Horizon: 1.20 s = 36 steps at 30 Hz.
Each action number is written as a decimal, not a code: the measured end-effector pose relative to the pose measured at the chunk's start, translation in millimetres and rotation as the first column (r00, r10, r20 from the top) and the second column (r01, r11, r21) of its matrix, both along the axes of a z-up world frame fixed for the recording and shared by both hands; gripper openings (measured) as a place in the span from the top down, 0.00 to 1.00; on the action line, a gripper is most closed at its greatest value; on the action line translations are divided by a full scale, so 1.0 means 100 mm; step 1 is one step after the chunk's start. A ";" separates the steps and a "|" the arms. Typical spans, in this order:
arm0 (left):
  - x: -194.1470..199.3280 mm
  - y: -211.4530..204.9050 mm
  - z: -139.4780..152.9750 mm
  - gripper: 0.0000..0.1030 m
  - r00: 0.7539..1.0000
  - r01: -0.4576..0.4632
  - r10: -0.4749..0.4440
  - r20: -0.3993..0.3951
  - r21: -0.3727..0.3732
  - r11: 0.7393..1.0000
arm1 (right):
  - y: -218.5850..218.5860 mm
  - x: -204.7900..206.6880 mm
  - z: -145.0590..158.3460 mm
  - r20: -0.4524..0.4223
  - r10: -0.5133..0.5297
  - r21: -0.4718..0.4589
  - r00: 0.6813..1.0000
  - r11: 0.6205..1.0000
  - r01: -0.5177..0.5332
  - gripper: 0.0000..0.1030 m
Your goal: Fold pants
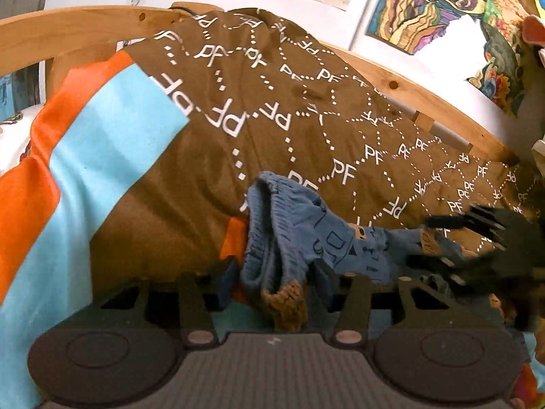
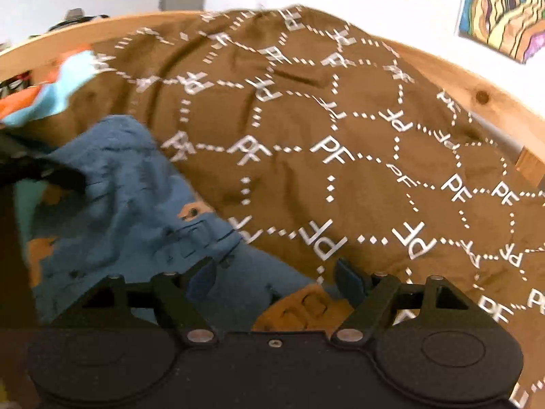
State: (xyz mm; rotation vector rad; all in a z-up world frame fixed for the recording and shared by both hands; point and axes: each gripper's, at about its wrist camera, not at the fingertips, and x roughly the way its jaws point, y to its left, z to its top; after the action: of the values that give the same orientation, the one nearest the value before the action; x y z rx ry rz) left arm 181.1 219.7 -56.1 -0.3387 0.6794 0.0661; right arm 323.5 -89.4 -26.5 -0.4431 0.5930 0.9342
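Note:
Small blue pants [image 1: 299, 228] with dark print and orange-brown cuffs lie on a brown blanket [image 1: 272, 109] marked "PF". My left gripper [image 1: 276, 279] has its jaws apart around the bunched elastic waistband, with fabric between the fingers. In the right wrist view the pants [image 2: 129, 211] spread to the left, and an orange-brown cuff [image 2: 303, 306] lies between the jaws of my right gripper [image 2: 276, 283], which stand apart. The right gripper shows as a black shape [image 1: 487, 238] at the right of the left wrist view.
A blue and orange cloth [image 1: 68, 156] lies at the left of the bed. A wooden bed rail [image 1: 408, 92] runs behind the blanket. Colourful drawings [image 1: 425, 3] hang on the white wall.

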 end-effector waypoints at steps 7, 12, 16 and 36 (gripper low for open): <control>0.01 0.09 0.01 0.80 0.998 -0.058 0.055 -0.044 -0.080 0.995 | -0.43 -0.60 0.06 0.002 0.011 -0.032 1.000 0.999 -0.011 0.28; 0.05 -0.01 0.09 0.83 0.994 -0.084 0.080 -0.072 -0.053 0.995 | -0.41 -0.67 -0.18 -0.007 0.039 -0.089 0.999 0.995 -0.039 0.51; 0.02 -0.12 0.22 0.84 0.997 -0.068 0.067 -0.048 -0.032 0.997 | -0.37 -0.56 -0.21 -0.043 0.033 -0.067 0.999 0.997 -0.036 0.51; 0.03 -1.39 0.88 0.84 0.949 0.289 -0.299 0.103 0.101 0.952 | -1.39 -0.54 0.37 -0.087 -0.132 -0.011 0.987 0.991 0.131 0.26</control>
State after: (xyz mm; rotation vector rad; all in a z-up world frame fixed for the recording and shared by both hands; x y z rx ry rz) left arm 183.7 80.4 31.9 -0.1548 0.6027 -0.2078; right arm 269.8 -228.6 10.3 -0.3641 0.6962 0.8294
